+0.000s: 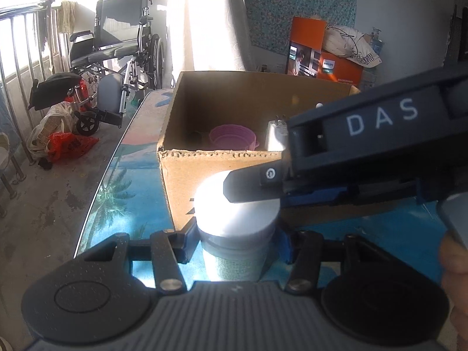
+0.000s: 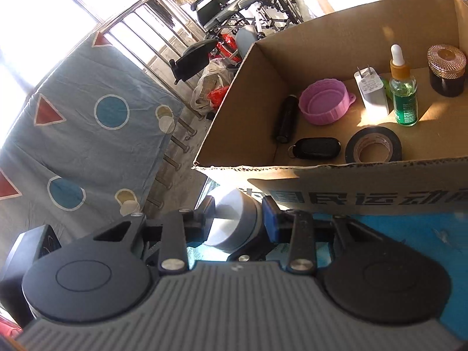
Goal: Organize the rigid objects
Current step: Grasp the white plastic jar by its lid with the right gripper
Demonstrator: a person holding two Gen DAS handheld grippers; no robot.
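A jar with a white lid (image 1: 237, 207) stands on the blue table just in front of the cardboard box (image 1: 187, 181). My left gripper (image 1: 237, 242) is shut on the jar's body below the lid. My right gripper (image 2: 237, 222) is shut on the white lid (image 2: 234, 219), reaching in from the right over the jar; its body (image 1: 380, 134) crosses the left wrist view. The box (image 2: 351, 175) holds a pink cap (image 2: 324, 102), white charger (image 2: 371, 90), green dropper bottle (image 2: 403, 93), dark jar (image 2: 446, 70), black tape roll (image 2: 373, 146), key fob (image 2: 316, 147) and black tube (image 2: 286, 118).
The table's left edge (image 1: 99, 187) drops to a concrete floor. A wheelchair (image 1: 117, 58) and bags (image 1: 61, 140) stand beyond. A metal railing (image 1: 17, 67) is at the left. A patterned blue cloth (image 2: 87, 122) hangs left in the right wrist view.
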